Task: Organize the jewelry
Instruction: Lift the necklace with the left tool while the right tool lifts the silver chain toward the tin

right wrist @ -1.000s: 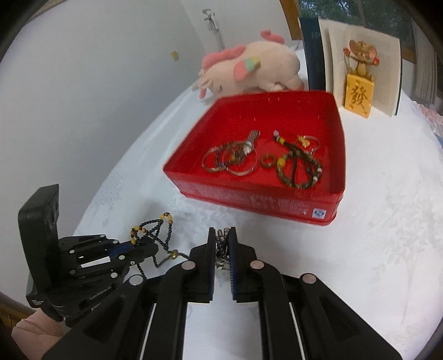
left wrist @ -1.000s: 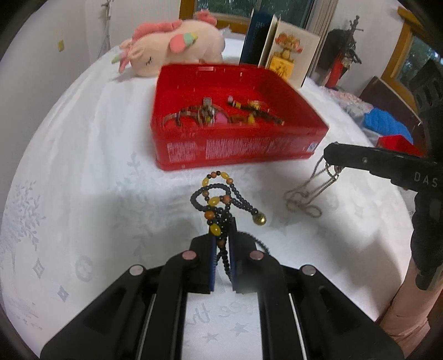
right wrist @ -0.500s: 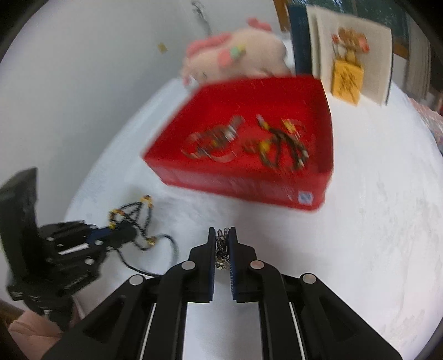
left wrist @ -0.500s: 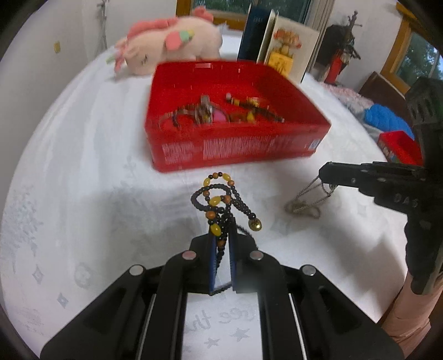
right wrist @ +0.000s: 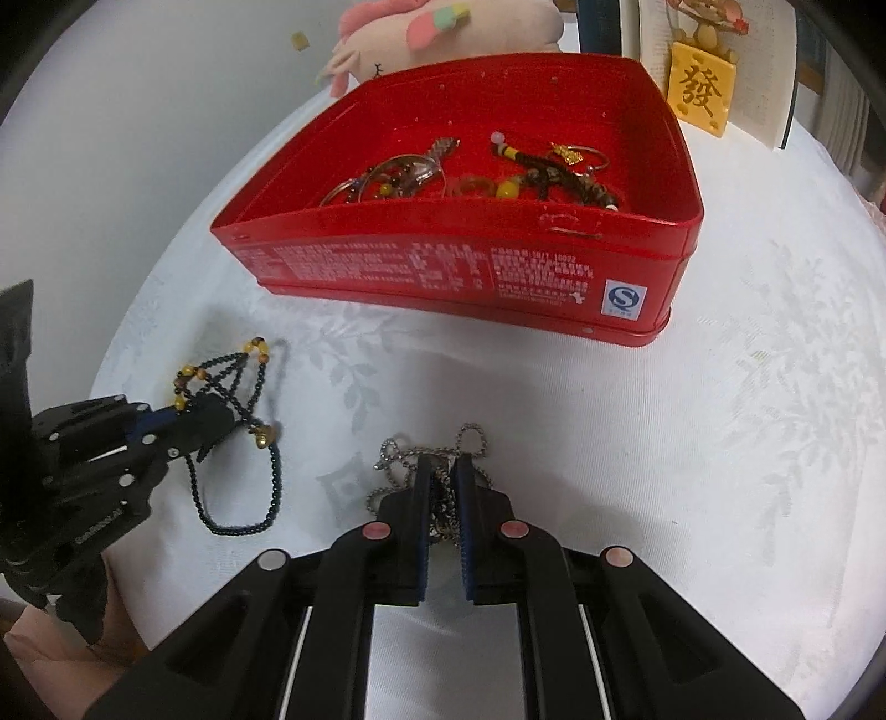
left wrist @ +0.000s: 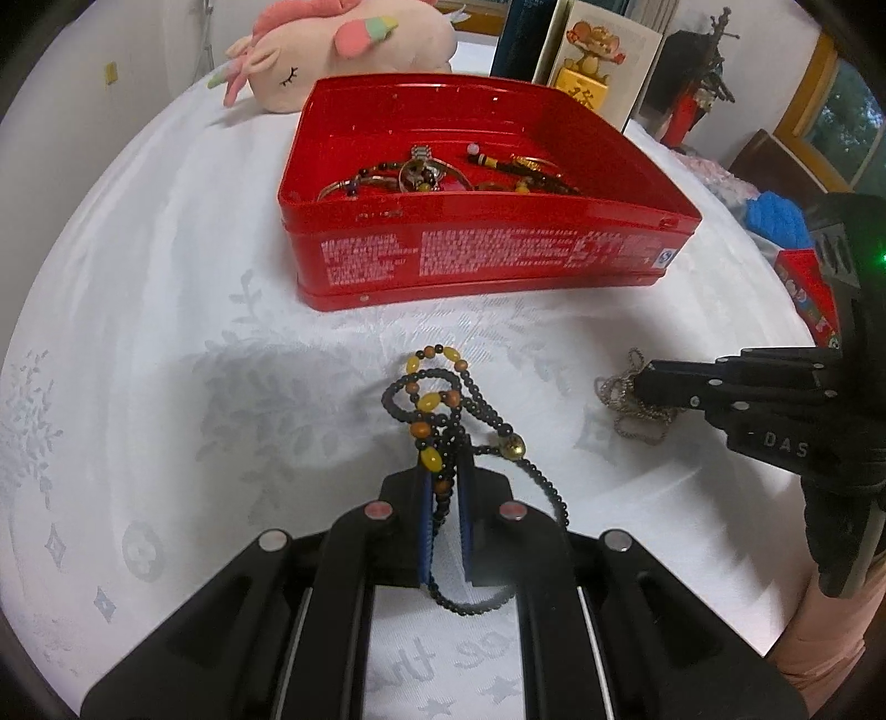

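Two claws gripping | left claw [left wrist: 443, 487]: bead necklace [left wrist: 443, 399] | right claw [right wrist: 443, 487]: chain [right wrist: 437, 465]

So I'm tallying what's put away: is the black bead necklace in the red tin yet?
Not yet. The black bead necklace is outside the red tin, pinched in the shut left tool over the white tablecloth.

White leaf-patterned tablecloth [left wrist: 166, 310] covers my table. Open red rectangular tin [left wrist: 476, 260] sits mid-table, toward the far edge. Black bead strand with amber beads [left wrist: 443, 410] and silver metal chain [right wrist: 437, 471] partly rest on cloth near the near edge. Pink plush toy [left wrist: 343, 39] and yellow mouse figurine [right wrist: 699, 88] at far edge.
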The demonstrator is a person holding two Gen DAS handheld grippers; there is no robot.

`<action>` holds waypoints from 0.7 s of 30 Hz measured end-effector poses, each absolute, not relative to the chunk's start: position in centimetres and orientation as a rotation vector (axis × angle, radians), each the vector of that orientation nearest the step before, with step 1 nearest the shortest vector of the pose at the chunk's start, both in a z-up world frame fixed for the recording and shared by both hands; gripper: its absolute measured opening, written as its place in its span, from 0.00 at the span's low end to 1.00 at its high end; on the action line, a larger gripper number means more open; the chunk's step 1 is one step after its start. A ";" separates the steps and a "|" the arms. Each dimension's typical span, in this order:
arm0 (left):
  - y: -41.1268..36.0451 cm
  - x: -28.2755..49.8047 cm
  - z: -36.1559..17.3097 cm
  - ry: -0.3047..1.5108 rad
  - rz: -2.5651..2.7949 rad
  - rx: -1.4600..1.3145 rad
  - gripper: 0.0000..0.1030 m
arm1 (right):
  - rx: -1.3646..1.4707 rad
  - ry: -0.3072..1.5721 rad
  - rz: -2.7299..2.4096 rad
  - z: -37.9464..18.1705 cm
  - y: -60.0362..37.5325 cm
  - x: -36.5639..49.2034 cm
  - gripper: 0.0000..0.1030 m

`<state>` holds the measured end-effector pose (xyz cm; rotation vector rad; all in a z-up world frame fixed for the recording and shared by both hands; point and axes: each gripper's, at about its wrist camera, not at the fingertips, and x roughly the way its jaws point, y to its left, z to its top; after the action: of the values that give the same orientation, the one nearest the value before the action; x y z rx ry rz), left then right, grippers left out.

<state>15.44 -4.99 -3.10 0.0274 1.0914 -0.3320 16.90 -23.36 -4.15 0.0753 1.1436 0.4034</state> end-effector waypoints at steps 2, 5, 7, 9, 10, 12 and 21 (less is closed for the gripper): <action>-5.0 15.5 -3.2 1.095 -0.333 0.025 0.06 | 0.071 1.144 0.404 -4.2 -23.2 16.9 0.08; -5.0 15.4 -3.2 1.095 -0.336 0.026 0.06 | 0.065 1.150 0.404 -4.2 -23.0 17.0 0.10; -4.9 15.4 -3.1 1.094 -0.336 0.027 0.06 | 0.067 1.158 0.405 -4.2 -22.9 17.1 0.23; -5.0 15.4 -3.2 1.095 -0.336 0.027 0.06 | 0.077 1.160 0.424 -4.2 -22.7 17.1 0.37; -5.0 15.4 -3.2 1.096 -0.337 0.027 0.06 | 0.066 1.158 0.426 -4.1 -22.4 17.0 0.41; -5.1 15.4 -3.2 1.099 -0.335 0.028 0.06 | 0.046 1.156 0.419 -4.0 -22.1 16.9 0.43; -4.9 15.4 -3.1 1.099 -0.342 0.018 0.06 | -0.138 1.112 0.360 -4.6 -19.4 15.9 0.26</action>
<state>15.35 -4.95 -3.08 0.0184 1.0990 -0.3415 15.92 -19.36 -4.56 -0.1380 1.1124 0.3605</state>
